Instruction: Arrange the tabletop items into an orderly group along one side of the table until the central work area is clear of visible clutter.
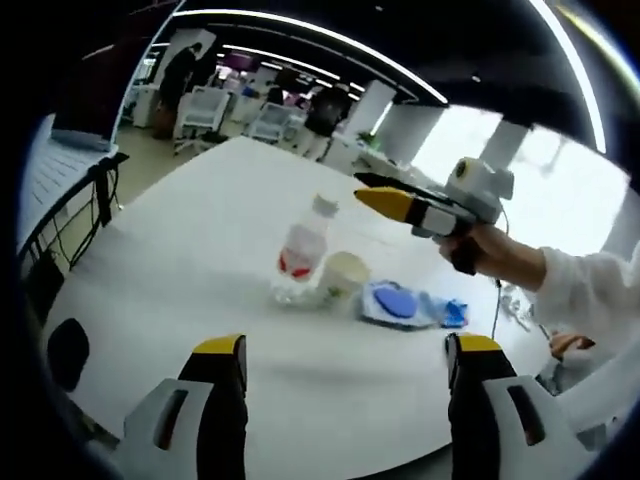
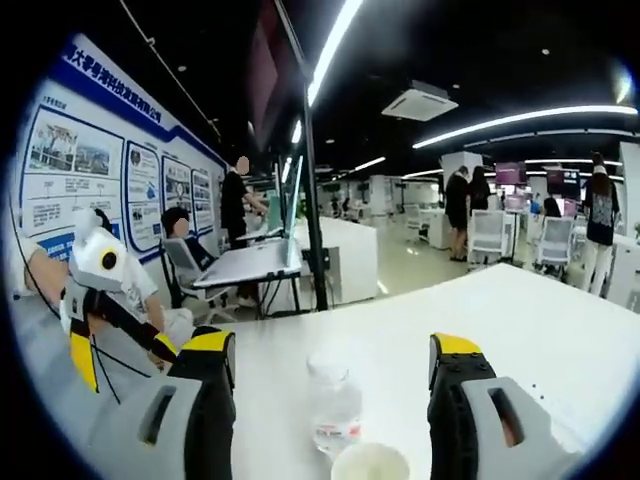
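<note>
Big white table in an open office. Bottle, cup touching, blue pack at 3 o'clock. Left gripper and right gripper both spread, holding nothing.

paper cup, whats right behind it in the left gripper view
A clear plastic bottle with a red label stands directly behind the paper cup, against its far left side. The cup hides part of the bottle's base, so contact cannot be confirmed. Beyond them is bare white table.
</note>
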The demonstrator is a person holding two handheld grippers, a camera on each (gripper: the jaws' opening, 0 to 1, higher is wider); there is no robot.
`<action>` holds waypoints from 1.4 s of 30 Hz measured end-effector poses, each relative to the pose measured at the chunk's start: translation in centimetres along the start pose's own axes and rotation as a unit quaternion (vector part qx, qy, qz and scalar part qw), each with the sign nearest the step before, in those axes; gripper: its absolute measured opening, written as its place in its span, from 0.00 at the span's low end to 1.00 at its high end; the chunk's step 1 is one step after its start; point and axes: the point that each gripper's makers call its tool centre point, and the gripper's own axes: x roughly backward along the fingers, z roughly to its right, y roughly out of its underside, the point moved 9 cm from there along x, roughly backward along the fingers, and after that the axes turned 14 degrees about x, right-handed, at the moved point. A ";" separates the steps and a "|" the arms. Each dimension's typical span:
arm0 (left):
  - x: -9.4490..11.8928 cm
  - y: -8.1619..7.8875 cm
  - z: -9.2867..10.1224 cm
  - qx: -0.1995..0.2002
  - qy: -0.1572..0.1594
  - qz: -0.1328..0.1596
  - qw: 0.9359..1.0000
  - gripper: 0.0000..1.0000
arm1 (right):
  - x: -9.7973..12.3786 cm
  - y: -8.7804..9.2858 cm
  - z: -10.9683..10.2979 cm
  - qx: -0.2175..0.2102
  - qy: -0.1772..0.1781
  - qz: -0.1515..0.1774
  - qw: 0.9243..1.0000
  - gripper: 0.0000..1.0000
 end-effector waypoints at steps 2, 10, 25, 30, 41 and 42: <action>0.0 0.3 0.0 0.003 0.004 -0.005 1.000 0.81 | 1.7 -0.5 -0.2 -0.016 0.012 0.010 1.000 0.82; -0.1 0.5 0.2 -0.025 -0.001 -0.007 1.000 0.83 | 11.3 -0.8 -1.4 -0.056 0.094 0.024 0.994 0.87; -1.0 1.7 1.1 -0.075 0.001 -0.052 0.996 0.89 | 28.3 1.5 -7.8 -0.110 0.279 -0.023 0.954 0.87; -1.5 1.9 1.2 -0.083 0.009 -0.065 0.994 0.89 | 31.9 3.4 -10.7 -0.136 0.340 -0.060 0.929 0.87; -1.7 2.2 1.6 -0.099 0.015 -0.080 0.992 0.88 | 36.7 6.3 -14.6 -0.185 0.398 -0.109 0.892 0.88; -1.7 2.3 1.6 -0.098 0.015 -0.082 0.992 0.88 | 36.9 6.5 -15.0 -0.190 0.398 -0.114 0.890 0.88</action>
